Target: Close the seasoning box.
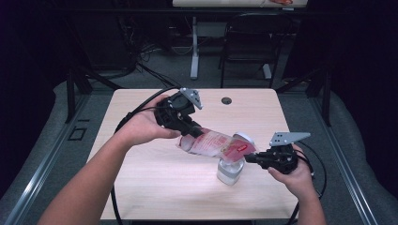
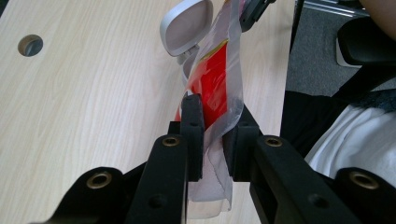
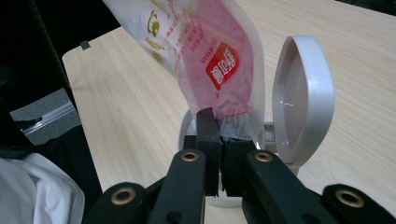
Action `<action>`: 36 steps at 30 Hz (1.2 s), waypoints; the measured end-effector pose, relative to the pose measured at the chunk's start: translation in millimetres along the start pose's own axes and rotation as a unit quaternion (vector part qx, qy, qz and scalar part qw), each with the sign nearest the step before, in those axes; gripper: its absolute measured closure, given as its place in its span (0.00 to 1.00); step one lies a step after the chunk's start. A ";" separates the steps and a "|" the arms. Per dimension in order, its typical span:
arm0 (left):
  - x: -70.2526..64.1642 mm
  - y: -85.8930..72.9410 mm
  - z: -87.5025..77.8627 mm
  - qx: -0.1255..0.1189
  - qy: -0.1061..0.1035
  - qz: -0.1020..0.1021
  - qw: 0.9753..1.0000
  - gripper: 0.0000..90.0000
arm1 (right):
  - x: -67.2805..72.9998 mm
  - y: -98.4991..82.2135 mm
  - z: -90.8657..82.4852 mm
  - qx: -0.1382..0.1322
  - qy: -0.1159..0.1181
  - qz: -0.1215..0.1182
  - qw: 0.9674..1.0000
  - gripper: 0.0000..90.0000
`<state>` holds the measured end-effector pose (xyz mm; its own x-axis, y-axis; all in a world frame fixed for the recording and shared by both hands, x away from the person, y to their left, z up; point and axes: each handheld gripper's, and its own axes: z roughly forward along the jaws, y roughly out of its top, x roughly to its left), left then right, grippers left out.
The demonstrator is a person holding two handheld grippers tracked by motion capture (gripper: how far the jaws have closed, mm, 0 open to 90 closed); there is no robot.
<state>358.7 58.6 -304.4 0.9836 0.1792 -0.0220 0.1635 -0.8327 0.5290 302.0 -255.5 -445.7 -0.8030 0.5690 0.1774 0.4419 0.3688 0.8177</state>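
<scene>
My right tongs [image 1: 250, 158] sat nearest me at the worktop's [image 1: 155, 183] right side, clamped tight on one end of the plastic pouch [image 1: 217, 144] (red and pink print, some gold lettering). In the right gripper view the pads pinched the pouch's clear edge [image 3: 233, 122] with no gap. Directly under that end stood the white container [image 1: 230, 172], its flip lid [image 3: 302, 98] hinged open and upright. The pouch hung in the air above the worktop, stretched between both tongs, tilted with the left end higher. Farther out, my left tongs [image 1: 193, 133] gripped the pouch's other end; the left gripper view had the film squeezed between the pads [image 2: 192, 122]. Beyond them, a round hole [image 1: 226, 101] near the far edge.
</scene>
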 end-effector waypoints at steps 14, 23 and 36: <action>3.2 -11.0 2.6 -0.002 0.000 -0.009 1.000 0.89 | 1.7 1.2 -1.4 -0.004 0.004 -0.004 1.000 0.98; 5.4 -28.6 3.8 -0.011 -0.003 -0.018 1.000 0.88 | 5.0 4.1 1.0 -0.015 0.002 -0.008 1.000 0.99; 9.3 -52.1 7.2 -0.034 -0.010 -0.035 0.999 0.88 | 8.1 6.4 6.5 -0.041 -0.001 -0.012 0.999 0.93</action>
<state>360.0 99.8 -338.3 0.9715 0.2243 -0.0770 0.2265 -0.7812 0.5818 300.9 -243.7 -442.6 -0.8120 0.5626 0.1551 0.3874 0.3209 0.8643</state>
